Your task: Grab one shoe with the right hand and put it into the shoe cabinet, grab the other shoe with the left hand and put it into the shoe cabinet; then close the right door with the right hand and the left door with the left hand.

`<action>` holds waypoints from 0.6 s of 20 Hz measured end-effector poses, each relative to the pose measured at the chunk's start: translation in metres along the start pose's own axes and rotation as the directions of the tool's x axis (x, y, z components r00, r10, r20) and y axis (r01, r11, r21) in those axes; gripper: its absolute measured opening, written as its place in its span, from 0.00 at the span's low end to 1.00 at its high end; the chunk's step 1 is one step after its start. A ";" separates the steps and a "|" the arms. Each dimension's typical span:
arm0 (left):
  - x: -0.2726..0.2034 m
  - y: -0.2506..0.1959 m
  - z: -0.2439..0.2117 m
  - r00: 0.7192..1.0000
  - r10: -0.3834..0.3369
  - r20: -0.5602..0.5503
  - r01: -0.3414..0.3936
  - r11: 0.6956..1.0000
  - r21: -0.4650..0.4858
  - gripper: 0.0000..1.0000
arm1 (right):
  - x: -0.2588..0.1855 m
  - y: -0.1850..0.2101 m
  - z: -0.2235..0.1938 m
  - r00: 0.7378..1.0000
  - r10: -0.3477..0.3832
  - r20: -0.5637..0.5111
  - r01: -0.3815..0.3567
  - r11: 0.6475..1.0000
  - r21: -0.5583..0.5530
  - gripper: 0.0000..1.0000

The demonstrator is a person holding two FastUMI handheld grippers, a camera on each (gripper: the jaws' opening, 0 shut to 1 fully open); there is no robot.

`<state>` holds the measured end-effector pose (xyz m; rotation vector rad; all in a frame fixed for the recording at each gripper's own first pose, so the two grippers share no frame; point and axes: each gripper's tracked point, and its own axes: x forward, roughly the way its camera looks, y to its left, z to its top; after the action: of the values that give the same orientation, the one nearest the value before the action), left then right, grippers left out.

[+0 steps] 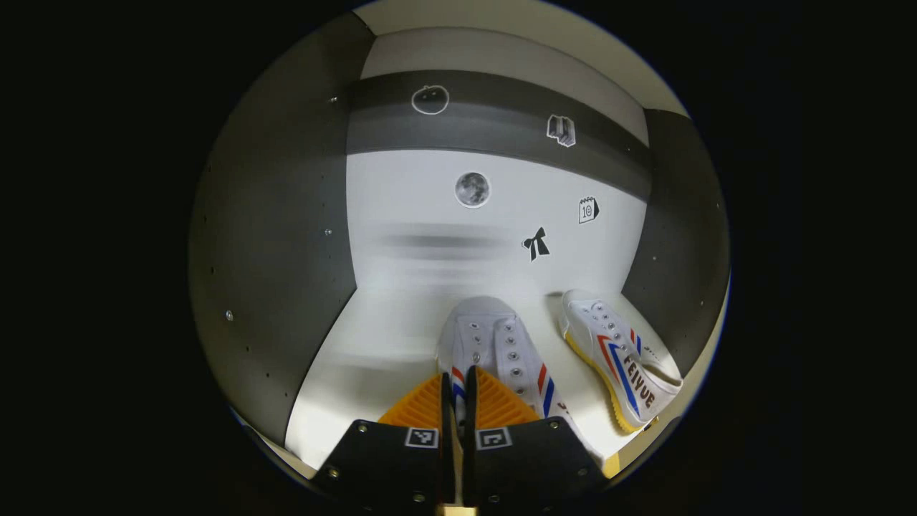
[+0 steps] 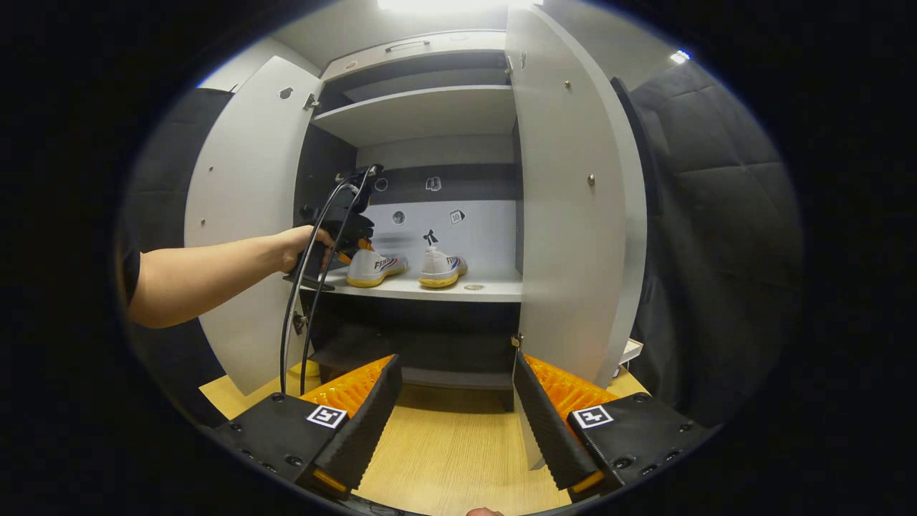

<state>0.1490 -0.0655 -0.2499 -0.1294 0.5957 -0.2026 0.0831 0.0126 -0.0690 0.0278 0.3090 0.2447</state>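
Two white shoes with red and blue stripes stand on the shoe cabinet's white shelf [image 2: 494, 290]. In the left gripper view, my left gripper [image 1: 458, 390] is shut on the heel edge of the nearer shoe [image 1: 494, 340], which rests on the shelf with its toe to the back wall. The other shoe [image 1: 620, 358] lies to its right, apart from it. In the right gripper view a hand holds the left gripper [image 2: 349, 247] at the left shoe [image 2: 372, 269], beside the second shoe [image 2: 440, 266]. My right gripper [image 2: 455, 408] is open and holds nothing, low in front of the cabinet.
Both cabinet doors stand open: the left door [image 2: 243, 215] behind the person's arm [image 2: 208, 276], the right door [image 2: 573, 215] just ahead of my right gripper. A cable hangs from the left gripper. A wooden floor [image 2: 444, 451] lies below. Small stickers dot the back wall [image 1: 473, 190].
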 end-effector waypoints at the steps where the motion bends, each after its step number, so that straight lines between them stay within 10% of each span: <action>1: -0.004 -0.001 0.002 1.000 0.000 0.009 0.000 1.000 0.008 0.04 | 0.000 0.000 0.000 1.000 0.001 0.000 -0.001 1.000 0.000 0.98; 4: -0.014 0.006 0.015 0.995 0.056 0.085 -0.061 0.997 0.058 0.27 | -0.002 0.002 0.003 1.000 0.003 0.006 -0.003 1.000 0.000 0.97; 8: -0.045 0.007 0.027 0.984 0.077 0.159 -0.088 0.994 0.068 0.81 | -0.007 0.004 0.008 1.000 0.000 0.020 0.000 1.000 -0.002 0.97; 12: -0.089 -0.003 0.034 0.975 0.041 0.220 -0.054 0.997 0.052 0.81 | -0.014 0.007 0.016 0.999 0.000 0.036 0.001 1.000 -0.019 0.97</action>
<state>0.0964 -0.0461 -0.1731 -0.0798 0.3727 -0.1561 0.0734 0.0165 -0.0493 0.0131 0.2711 0.2461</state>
